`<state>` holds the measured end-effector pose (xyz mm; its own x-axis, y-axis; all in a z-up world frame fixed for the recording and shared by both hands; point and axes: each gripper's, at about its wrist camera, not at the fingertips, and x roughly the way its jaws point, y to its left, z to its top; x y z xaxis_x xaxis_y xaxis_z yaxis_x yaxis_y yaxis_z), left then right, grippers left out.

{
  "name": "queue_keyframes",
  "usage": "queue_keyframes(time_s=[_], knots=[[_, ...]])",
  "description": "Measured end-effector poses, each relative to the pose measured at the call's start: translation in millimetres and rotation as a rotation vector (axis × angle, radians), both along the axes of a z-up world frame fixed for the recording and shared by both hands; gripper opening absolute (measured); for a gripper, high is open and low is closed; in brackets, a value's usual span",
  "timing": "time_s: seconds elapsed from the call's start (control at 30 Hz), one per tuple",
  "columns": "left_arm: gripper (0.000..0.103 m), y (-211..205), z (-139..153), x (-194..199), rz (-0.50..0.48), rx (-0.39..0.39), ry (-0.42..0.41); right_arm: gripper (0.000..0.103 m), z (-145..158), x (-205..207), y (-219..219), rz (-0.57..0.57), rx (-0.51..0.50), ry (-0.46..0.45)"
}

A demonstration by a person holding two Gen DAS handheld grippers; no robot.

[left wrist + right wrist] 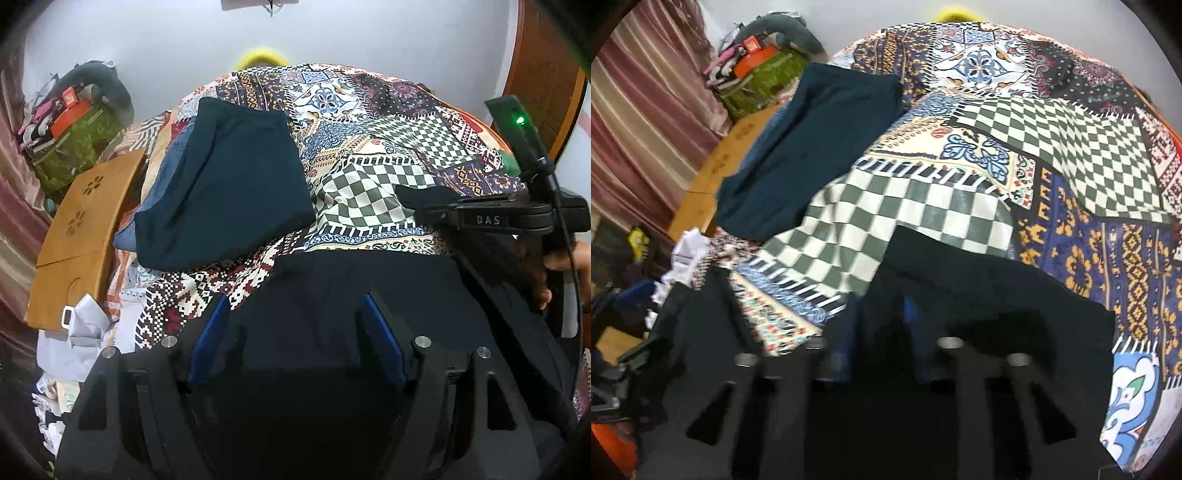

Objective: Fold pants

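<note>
Black pants (332, 280) lie spread on a patchwork bedspread (369, 147), along its near edge. My left gripper (295, 321) hovers over them, open, its blue pads (210, 332) wide apart with only flat cloth beneath. My right gripper (406, 199) comes in from the right, held by a hand (554, 266); its jaws stand together with a bit of black cloth at the tip. The right wrist view is blurred. There the right gripper (879, 317) sits low on the black pants (960, 288), just behind their far edge.
A folded dark teal garment (229, 177) rests on the bedspread's left side, also seen as the teal garment (812, 147). A wooden board (85, 221) leans at the bed's left edge. A green box (81, 147) with clutter and crumpled white cloth (85, 325) lie beyond it.
</note>
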<state>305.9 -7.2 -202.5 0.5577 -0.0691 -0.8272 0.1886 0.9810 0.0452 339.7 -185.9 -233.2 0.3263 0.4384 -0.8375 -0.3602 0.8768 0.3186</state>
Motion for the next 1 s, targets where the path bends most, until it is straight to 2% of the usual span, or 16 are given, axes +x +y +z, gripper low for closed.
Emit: queue_keyframes(time_s=[0.13,0.27,0.4,0.7,0.83,1.0], knots=[[0.073,-7,10,-10,-0.022,-0.004,-0.015,0.005,24,-20,-4,-0.009,-0.045,-0.099],[0.074,-17,20,-22,-0.047,0.001,-0.032,0.004,58,-45,-31,-0.045,-0.032,-0.179],[0.079,-34,28,-35,-0.08,0.005,-0.039,0.004,91,-65,-64,-0.091,-0.022,-0.253],[0.081,-88,19,-56,-0.186,-0.044,0.071,0.004,145,-121,-147,-0.243,0.032,-0.37],[0.081,-117,12,-70,-0.245,-0.054,0.106,0.004,151,-148,-177,-0.292,0.03,-0.385],[0.081,-152,1,-88,-0.314,-0.046,0.138,0.004,130,-181,-206,-0.355,-0.008,-0.339]])
